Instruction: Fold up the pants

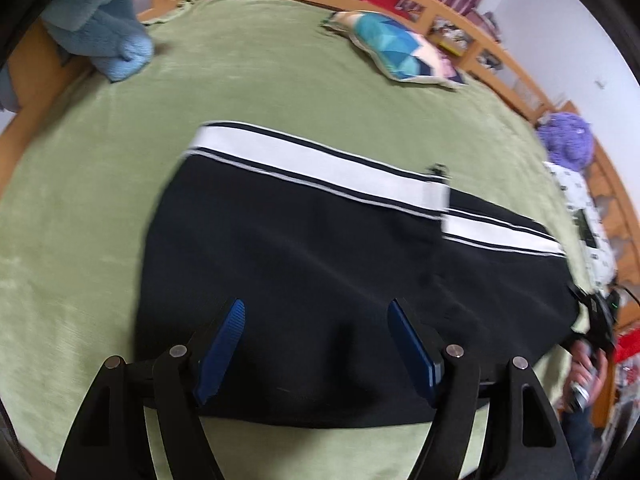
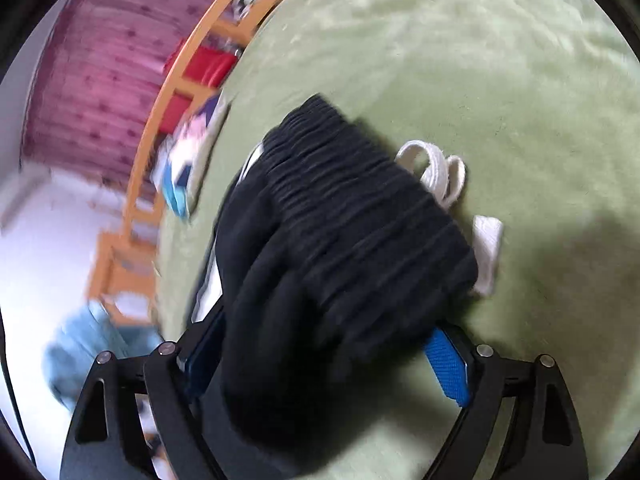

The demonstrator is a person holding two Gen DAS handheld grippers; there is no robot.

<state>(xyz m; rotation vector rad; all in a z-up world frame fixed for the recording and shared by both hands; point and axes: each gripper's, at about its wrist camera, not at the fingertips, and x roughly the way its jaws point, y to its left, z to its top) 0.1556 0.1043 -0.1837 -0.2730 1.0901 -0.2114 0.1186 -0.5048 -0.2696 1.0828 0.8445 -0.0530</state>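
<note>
Black pants (image 1: 320,280) w/ white side stripe lie folded on green blanket (image 1: 100,200), near edge. Left gripper (image 1: 316,308) spread above them, nothing pinched. Right gripper (image 2: 332,344) spread too; ribbed waistband (image 2: 360,216) sits btwn its pads, white drawstring (image 2: 440,172) at far right.

Wide bare green bedspread (image 1: 280,80) lies open to the left of and beyond the black pants (image 1: 320,260). At the far left a blue blanket (image 1: 104,36) heaps on the bed's edge; a patterned pillow (image 1: 396,50) sits far right by the wooden bed rail (image 1: 480,40). White drawstrings (image 2: 444,176) trail off the waistband (image 2: 360,216) onto the open spread.
</note>
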